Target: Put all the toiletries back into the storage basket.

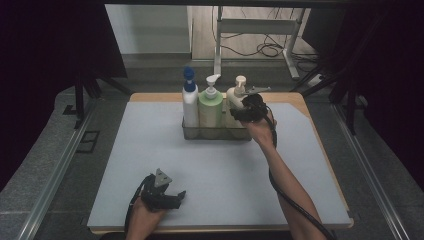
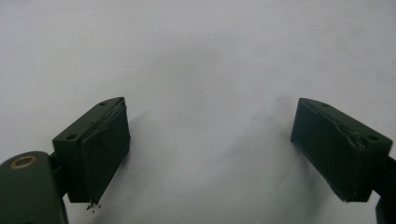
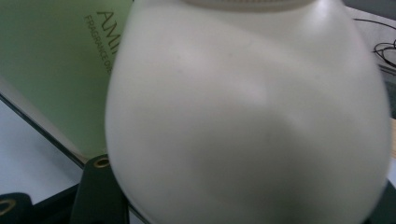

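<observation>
The right gripper (image 1: 246, 111) is up against the rounded cream plastic pump bottle (image 3: 247, 116) in the wire basket (image 1: 190, 133); whether it pinches cannot be told. Smooth and likely slippery, it seems best taken low on its belly. The left gripper (image 2: 210, 149) rests spread.

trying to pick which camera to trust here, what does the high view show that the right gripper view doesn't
High view alone: the whole table, the basket holding three bottles in a row, among them the blue-capped bottle, and the left gripper low on the mat, jaws apart.

Right gripper view alone: the print on the green bottle, and how close the cream bottle sits to the right gripper; whether the jaws grip it I cannot tell.

Both: the cream and green bottles, side by side.
</observation>
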Action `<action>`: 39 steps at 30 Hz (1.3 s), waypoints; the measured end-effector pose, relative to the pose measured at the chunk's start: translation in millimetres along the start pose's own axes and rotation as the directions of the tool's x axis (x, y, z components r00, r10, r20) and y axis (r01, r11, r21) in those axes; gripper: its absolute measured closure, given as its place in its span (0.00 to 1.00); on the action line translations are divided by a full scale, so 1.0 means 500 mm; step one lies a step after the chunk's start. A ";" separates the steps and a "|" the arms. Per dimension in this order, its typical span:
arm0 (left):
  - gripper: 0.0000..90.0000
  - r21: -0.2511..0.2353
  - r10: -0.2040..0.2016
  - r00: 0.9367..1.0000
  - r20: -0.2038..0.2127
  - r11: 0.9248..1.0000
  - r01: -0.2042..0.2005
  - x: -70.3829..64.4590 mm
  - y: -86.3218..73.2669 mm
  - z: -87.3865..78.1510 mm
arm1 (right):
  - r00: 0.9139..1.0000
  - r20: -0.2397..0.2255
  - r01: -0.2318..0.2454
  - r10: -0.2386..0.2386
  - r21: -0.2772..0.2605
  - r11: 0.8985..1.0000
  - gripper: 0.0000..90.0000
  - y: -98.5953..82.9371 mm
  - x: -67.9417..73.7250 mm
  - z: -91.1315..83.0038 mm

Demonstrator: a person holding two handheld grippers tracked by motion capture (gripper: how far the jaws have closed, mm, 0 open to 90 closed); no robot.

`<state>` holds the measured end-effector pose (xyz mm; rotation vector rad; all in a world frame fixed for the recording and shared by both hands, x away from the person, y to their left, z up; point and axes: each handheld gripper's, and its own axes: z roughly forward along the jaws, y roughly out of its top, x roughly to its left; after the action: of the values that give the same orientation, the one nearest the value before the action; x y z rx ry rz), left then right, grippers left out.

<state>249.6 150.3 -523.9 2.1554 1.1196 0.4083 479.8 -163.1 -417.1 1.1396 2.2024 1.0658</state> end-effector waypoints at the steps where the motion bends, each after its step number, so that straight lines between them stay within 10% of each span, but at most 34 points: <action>1: 0.13 0.000 0.000 1.000 0.000 1.000 0.000 0.000 0.000 0.000 | 1.000 0.000 -0.001 0.001 0.001 1.000 0.43 -0.001 0.000 0.001; 39: 0.13 0.000 0.001 1.000 0.000 1.000 -0.001 0.000 0.000 0.000 | 0.998 -0.061 -0.015 0.015 0.002 1.000 0.23 -0.048 -0.028 -0.021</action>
<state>249.6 150.2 -523.9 2.1561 1.1188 0.4089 469.1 -187.7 -429.4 1.1403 2.2450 1.1192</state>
